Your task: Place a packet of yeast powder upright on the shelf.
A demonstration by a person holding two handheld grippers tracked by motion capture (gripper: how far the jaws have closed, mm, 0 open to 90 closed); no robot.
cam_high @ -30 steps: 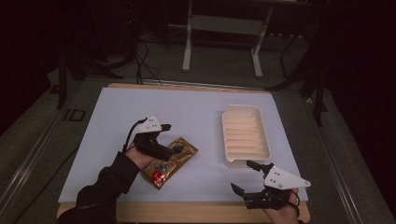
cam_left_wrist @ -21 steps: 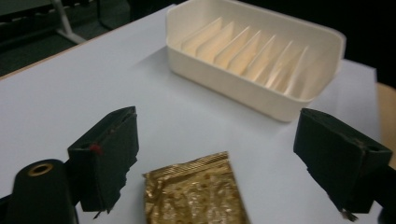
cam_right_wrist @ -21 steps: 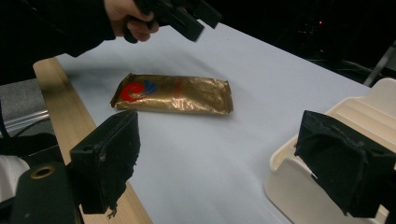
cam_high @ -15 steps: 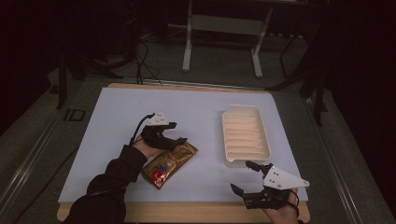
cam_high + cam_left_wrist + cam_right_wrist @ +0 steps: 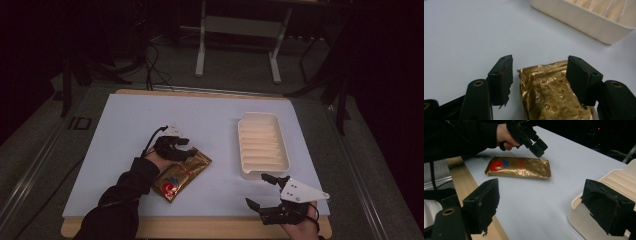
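You have one gold packet (image 5: 181,174) near the desk's (image 5: 125,125) front edge and one white tray (image 5: 262,146) by its right edge, well apart. Your left gripper (image 5: 539,77) has just been closing, jaws astride the packet's end, not yet pressing. Your right gripper (image 5: 549,202) hangs released at the front right corner.

Gold packet (image 5: 182,172) w/ red logo; cream tray (image 5: 245,145).

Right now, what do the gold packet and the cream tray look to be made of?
Gold packet: likely metallised foil or plastic film. It is glossy and crinkled, with a crimped end seam and a printed red and blue logo.
Cream tray: probably moulded plastic or foam. It has a matte, uniform surface, rounded corners and a ribbed floor; the look leaves it open which.
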